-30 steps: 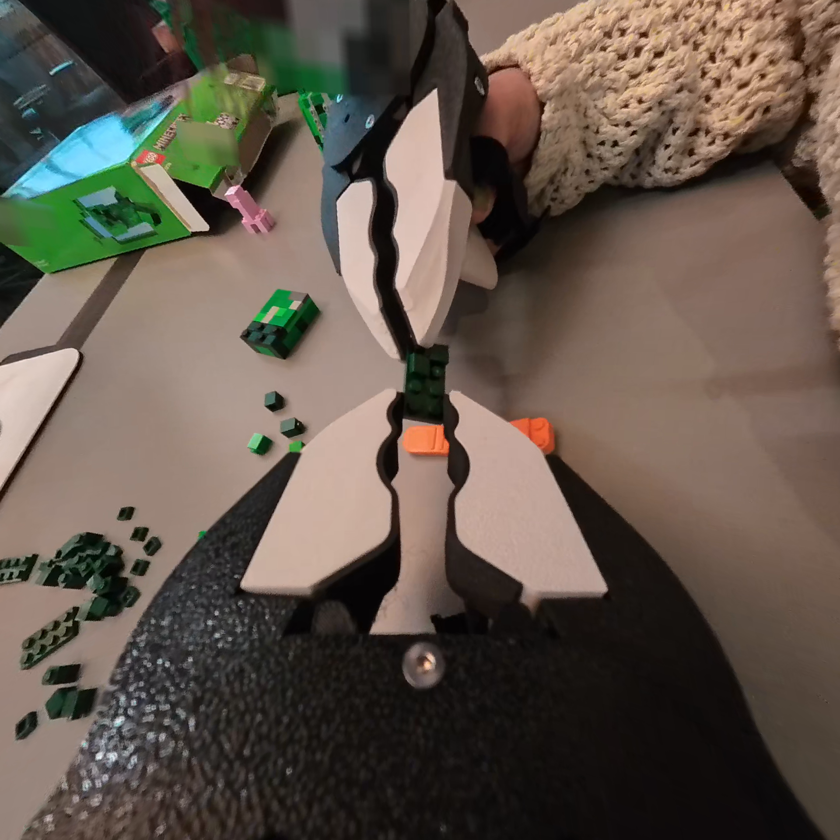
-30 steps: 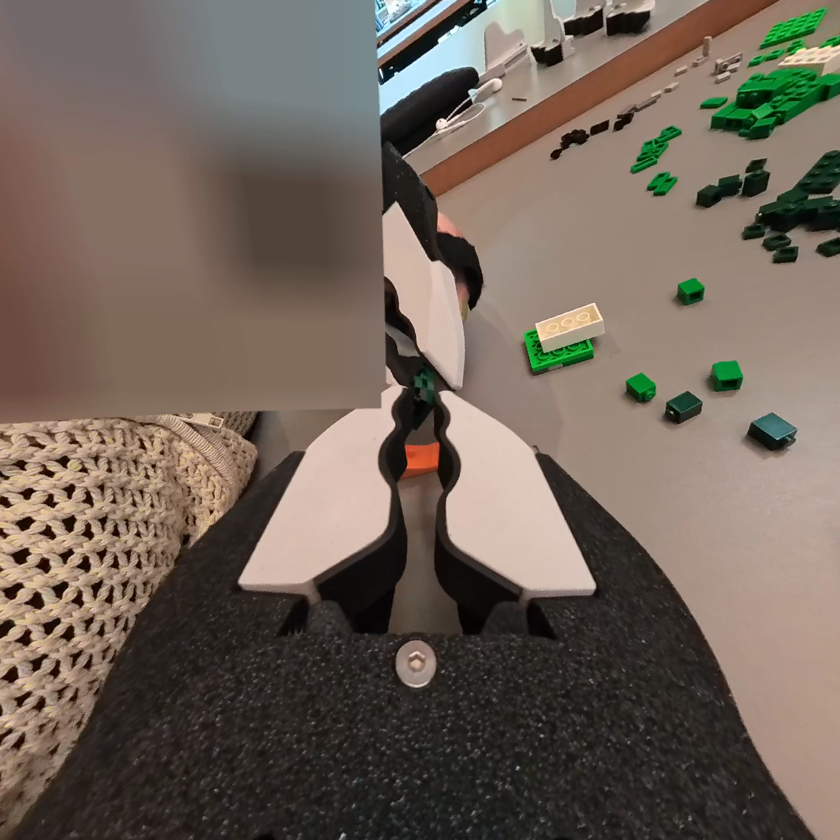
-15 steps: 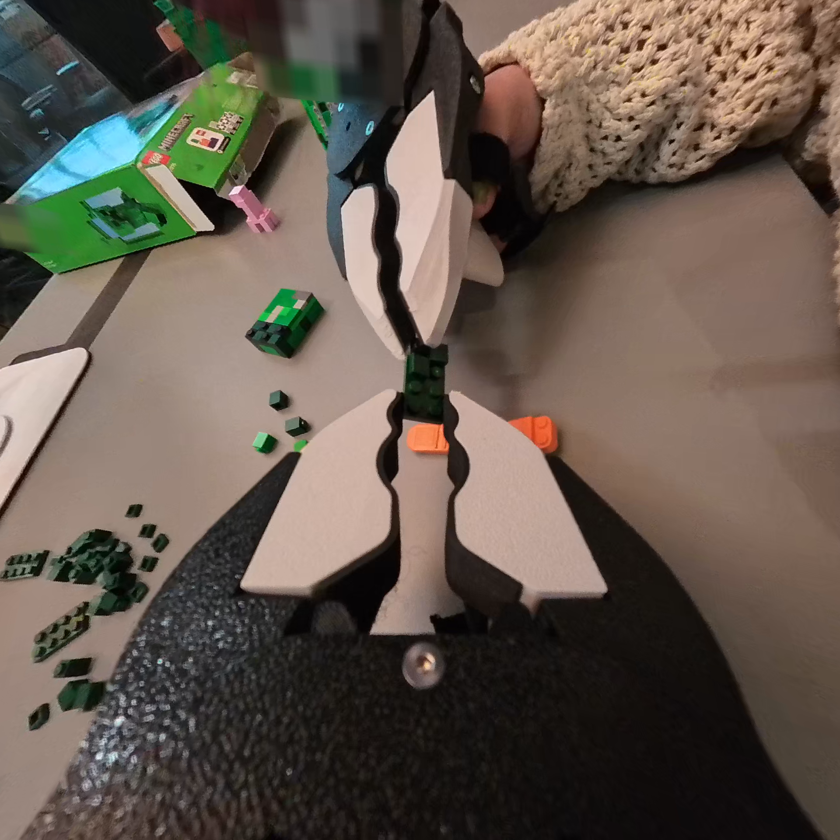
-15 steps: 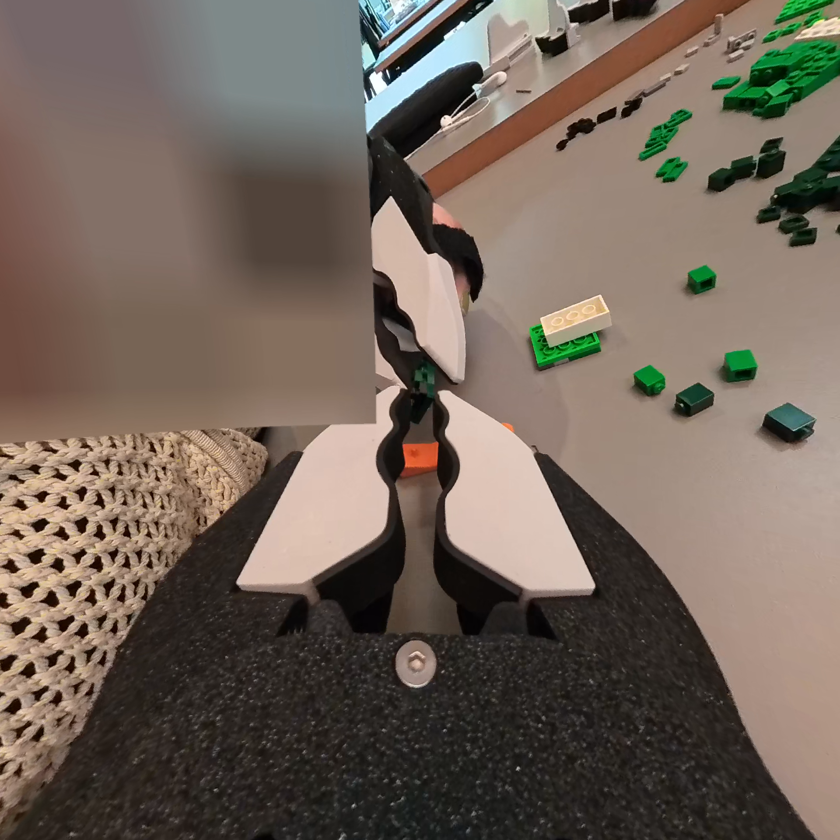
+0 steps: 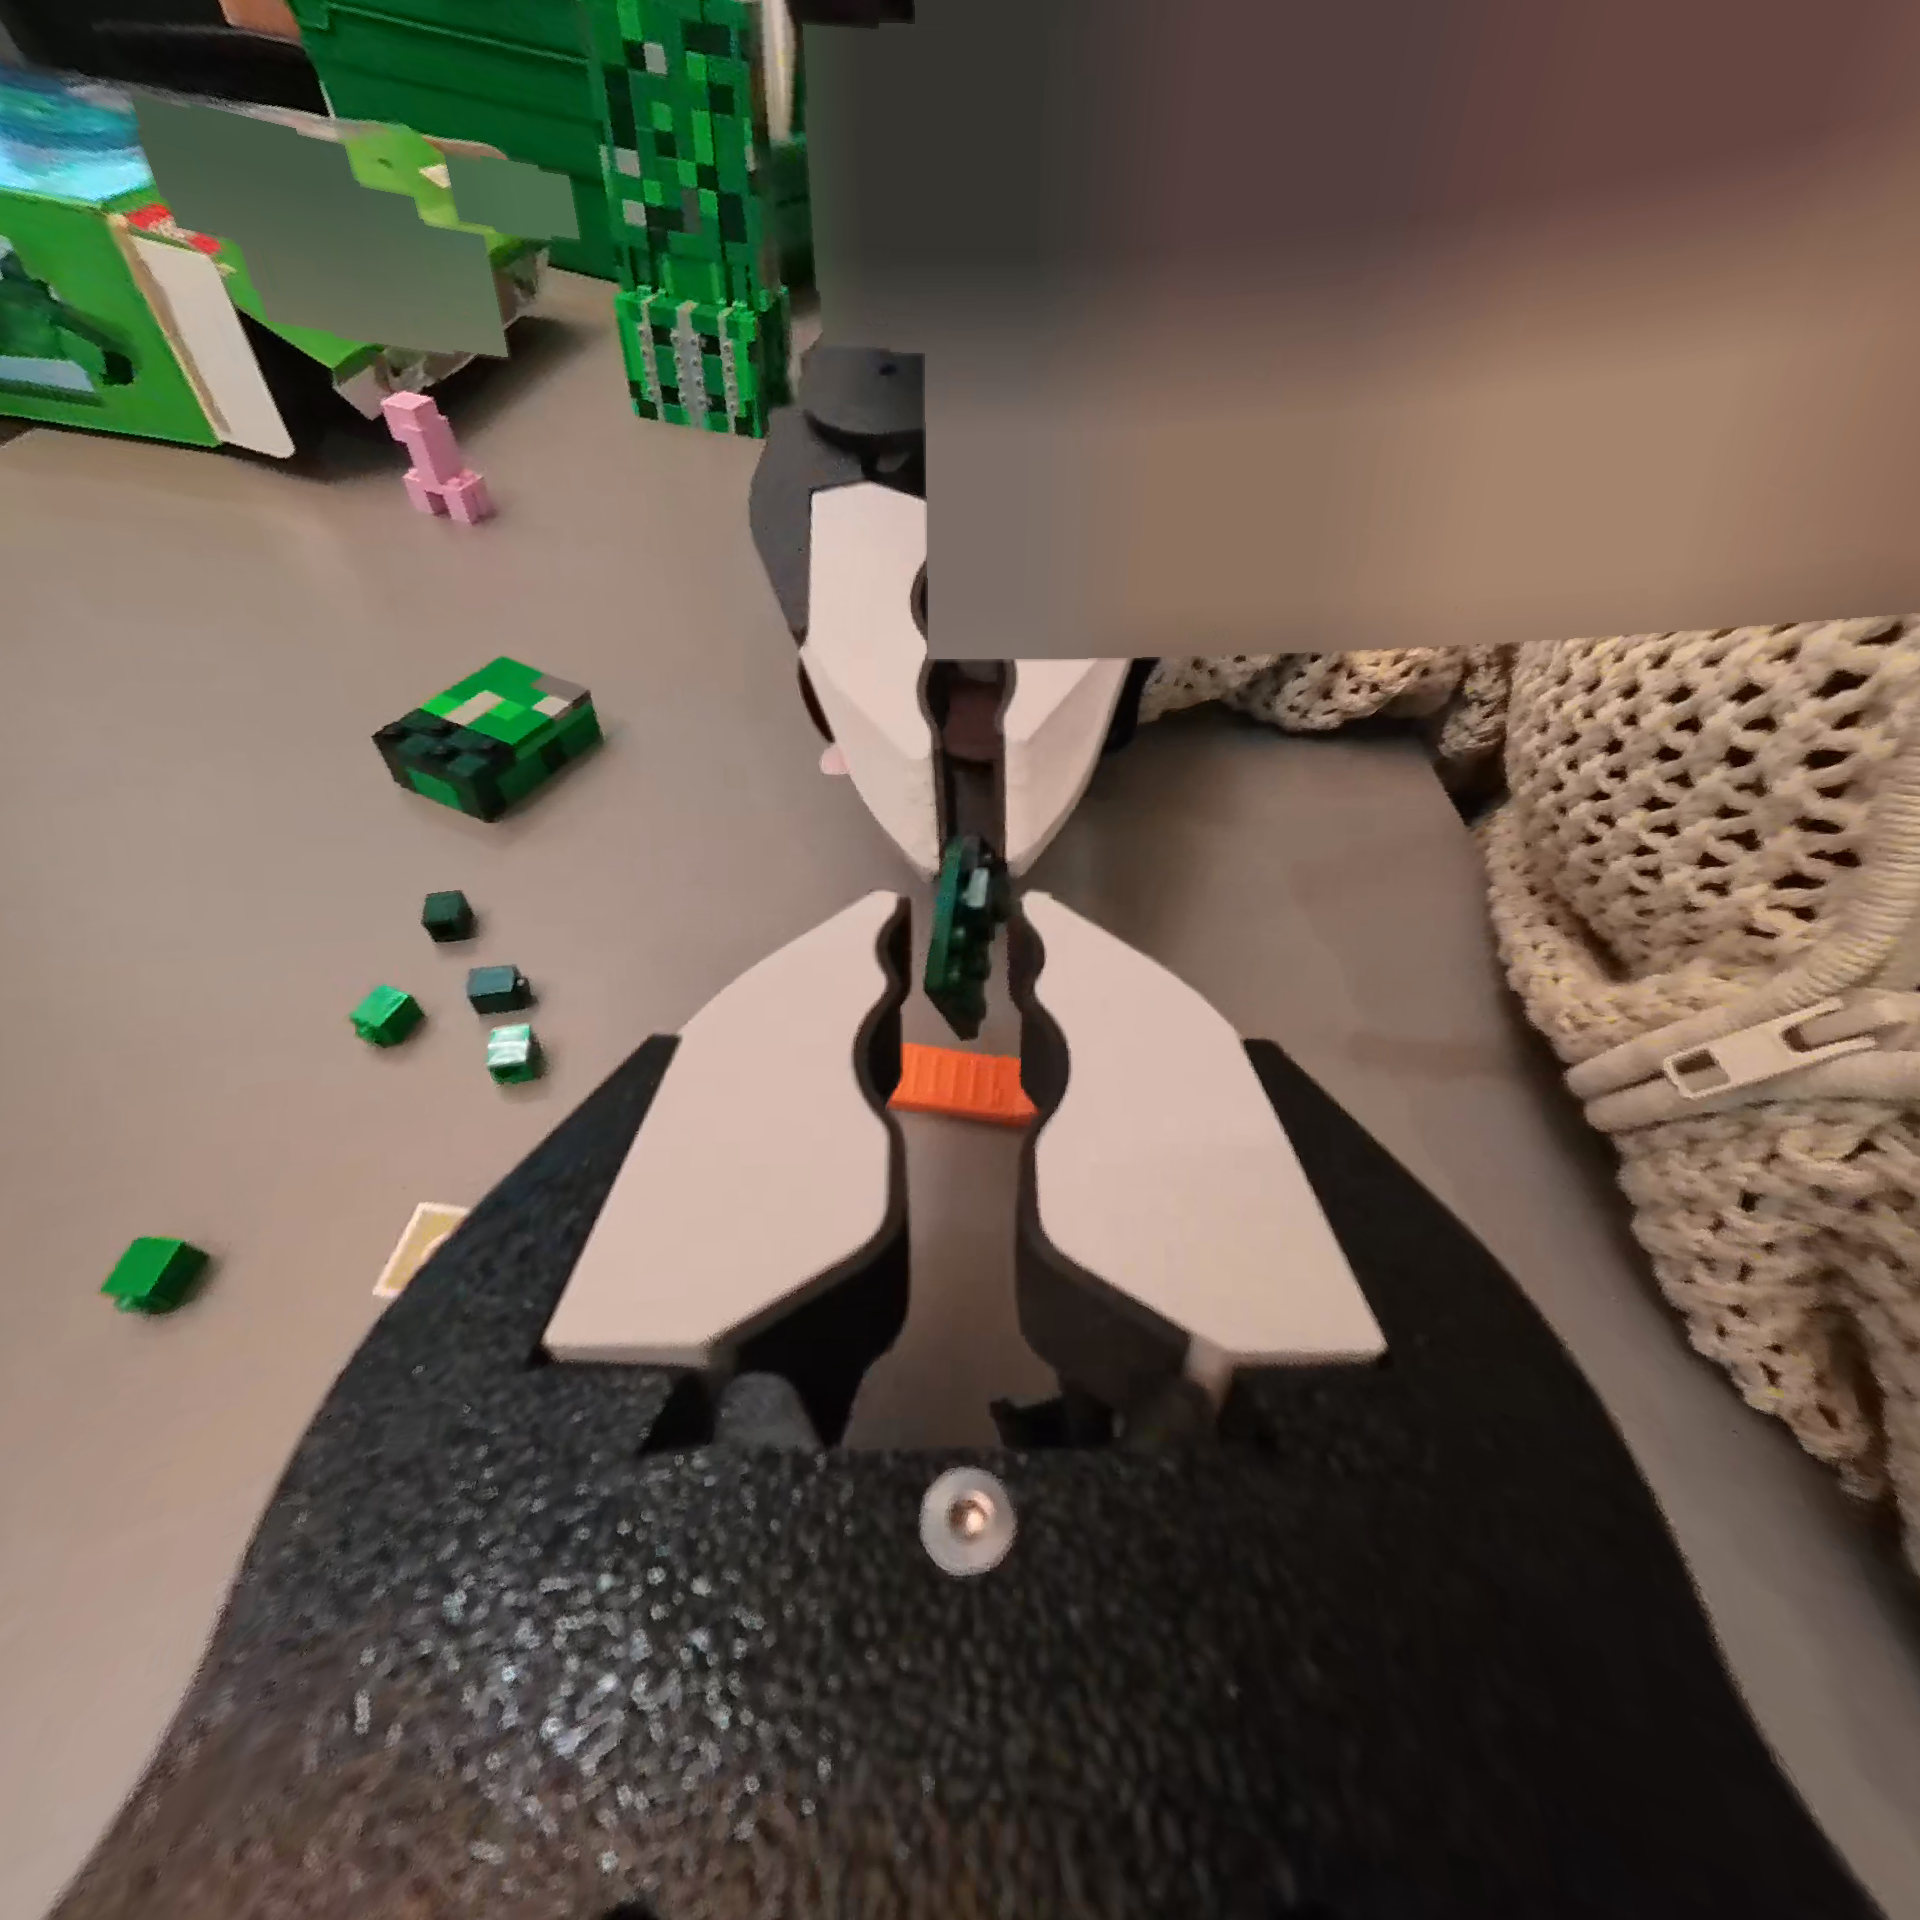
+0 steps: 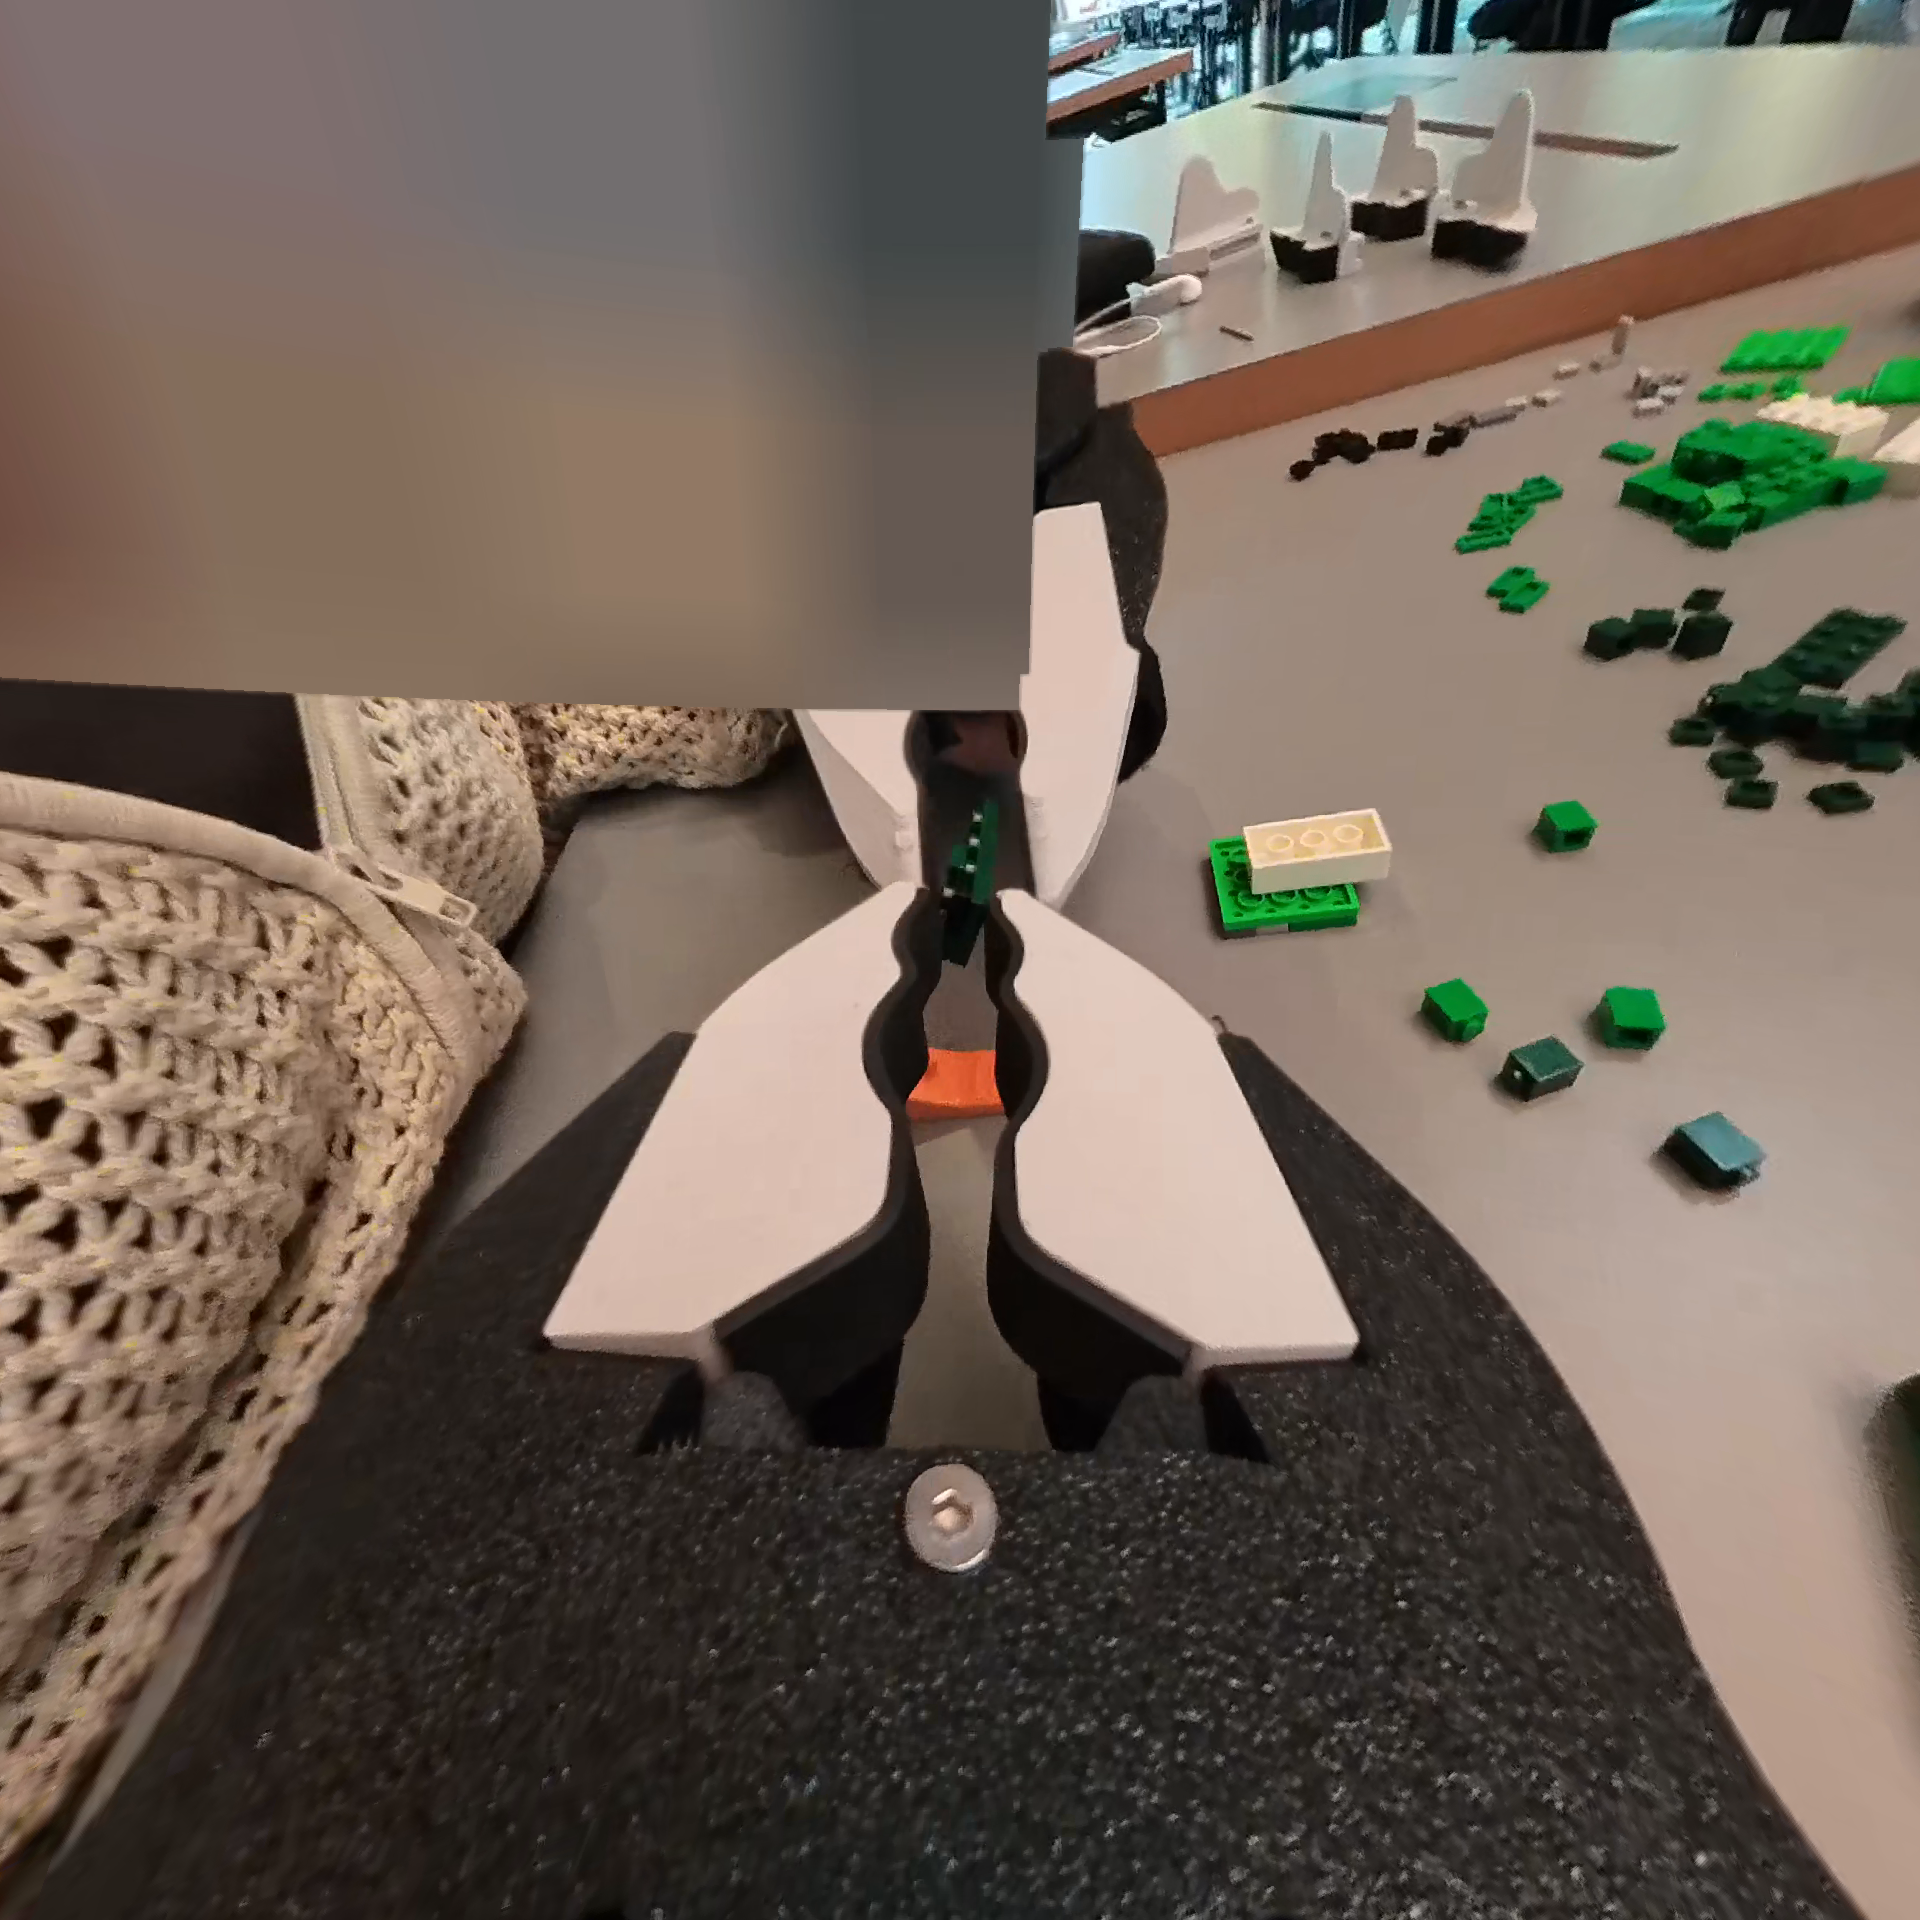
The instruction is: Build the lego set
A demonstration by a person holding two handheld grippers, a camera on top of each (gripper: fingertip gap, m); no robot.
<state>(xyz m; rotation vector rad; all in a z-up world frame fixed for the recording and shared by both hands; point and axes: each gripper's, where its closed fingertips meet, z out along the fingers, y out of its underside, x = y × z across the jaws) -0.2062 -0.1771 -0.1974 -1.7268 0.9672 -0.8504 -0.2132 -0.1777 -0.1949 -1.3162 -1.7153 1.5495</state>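
A small dark green plate assembly point(image 5: 961, 940) hangs tilted, nearly edge-on, between the two grippers above the grey table point(image 5: 260, 644). My right gripper point(image 6: 956, 909) is shut on it point(image 6: 968, 883); in the left wrist view this gripper point(image 5: 971, 873) comes in from the far side and pinches its top. My left gripper point(image 5: 964, 920) is slightly open around the assembly's lower part, with a gap on each side. An orange piece point(image 5: 961, 1086) lies on the table under the fingers, and also shows in the right wrist view point(image 6: 956, 1086).
A tall green figure point(image 5: 691, 208), a green box point(image 5: 94, 343), a pink figure point(image 5: 436, 462) and a green block point(image 5: 488, 738) stand at the left. A white brick on a green plate point(image 6: 1314, 847) and piles of green pieces point(image 6: 1745, 488) lie at the right. A knitted sweater point(image 5: 1714, 935) is close by. The tips of both grippers are at nearly the same place. The orange piece point(image 5: 961, 1086) is about equally far from each gripper, around 6 cm. The right camera catches it too, in the right wrist view point(image 6: 977, 1064).
Both grippers have turned. The assembly, face-on and pinched by my left fingers before, now sits edge-on and loose between them. The right gripper still holds it.
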